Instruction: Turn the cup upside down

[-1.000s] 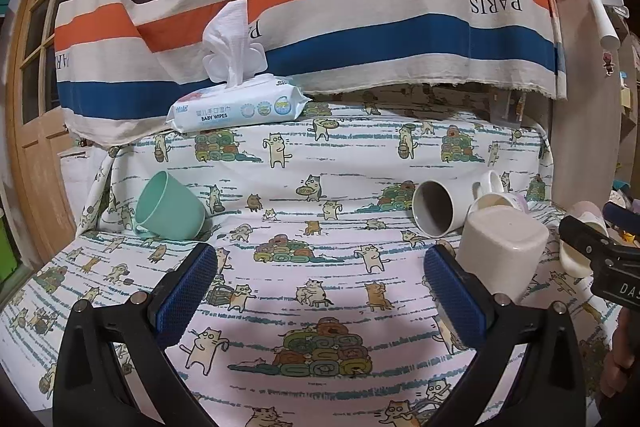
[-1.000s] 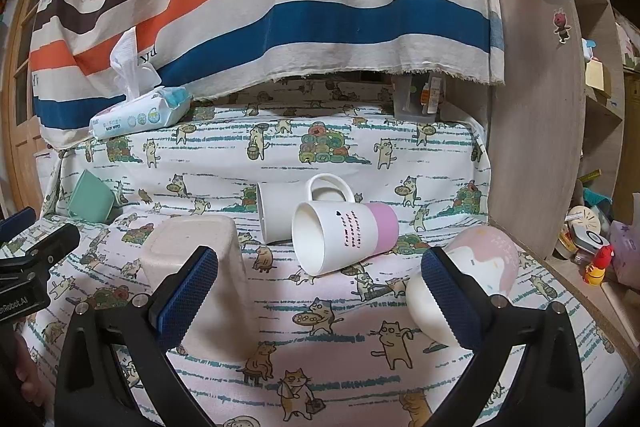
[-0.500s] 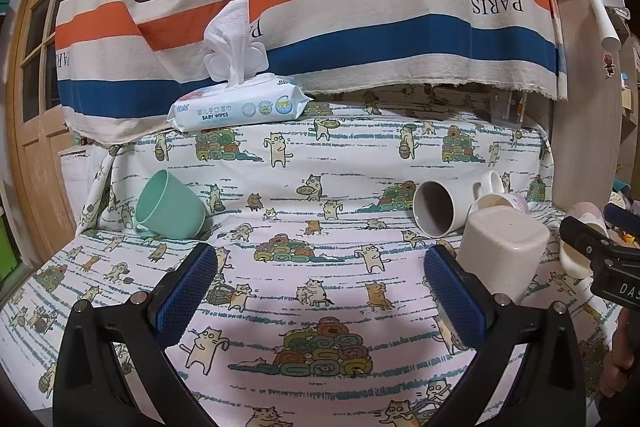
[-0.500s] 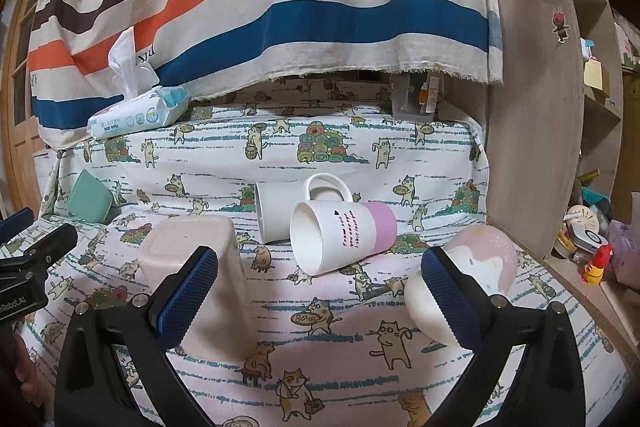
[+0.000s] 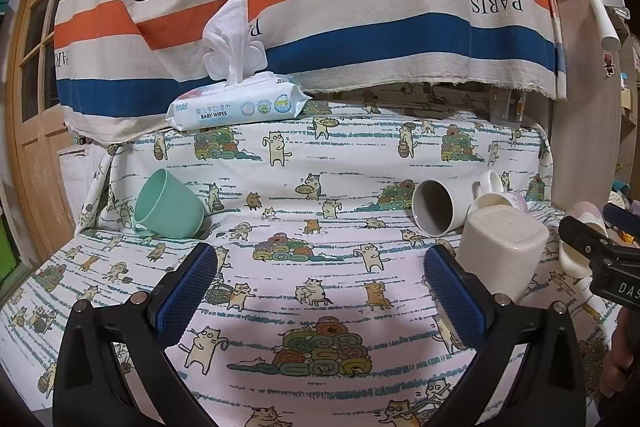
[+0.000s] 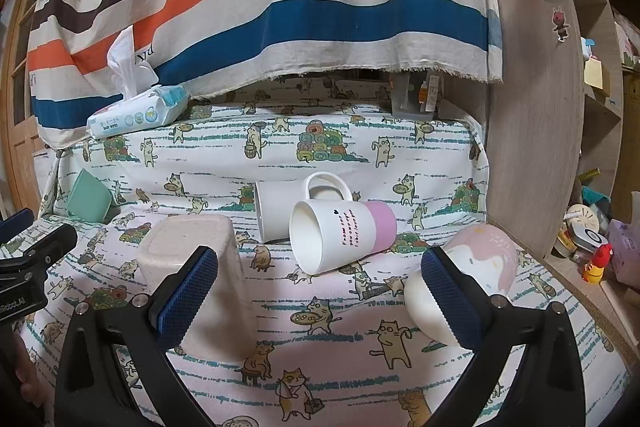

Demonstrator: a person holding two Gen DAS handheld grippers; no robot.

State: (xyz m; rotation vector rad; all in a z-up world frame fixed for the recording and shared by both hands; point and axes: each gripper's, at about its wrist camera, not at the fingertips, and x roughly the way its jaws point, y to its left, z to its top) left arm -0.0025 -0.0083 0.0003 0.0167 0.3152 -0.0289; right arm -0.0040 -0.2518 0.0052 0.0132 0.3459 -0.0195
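Note:
Several cups sit on the cat-print cloth. A beige square cup (image 5: 502, 251) (image 6: 192, 263) stands upside down. A green cup (image 5: 168, 205) (image 6: 88, 199) lies on its side at the left. A white mug (image 5: 436, 207) (image 6: 276, 211) and a white-and-pink mug (image 6: 340, 235) lie on their sides in the middle. A pink-and-cream cup (image 6: 468, 275) lies at the right. My left gripper (image 5: 320, 287) is open and empty, left of the beige cup. My right gripper (image 6: 320, 291) is open and empty, in front of the white-and-pink mug.
A pack of baby wipes (image 5: 236, 107) sits on the raised back ledge under a striped hanging cloth (image 5: 320, 7). A wooden panel (image 6: 532, 147) and cluttered shelves (image 6: 592, 227) stand at the right. A wooden door (image 5: 36, 107) is at the left.
My right gripper has drifted slightly forward; the mugs sit a little lower in its view. The left gripper has barely moved. Both stay open.

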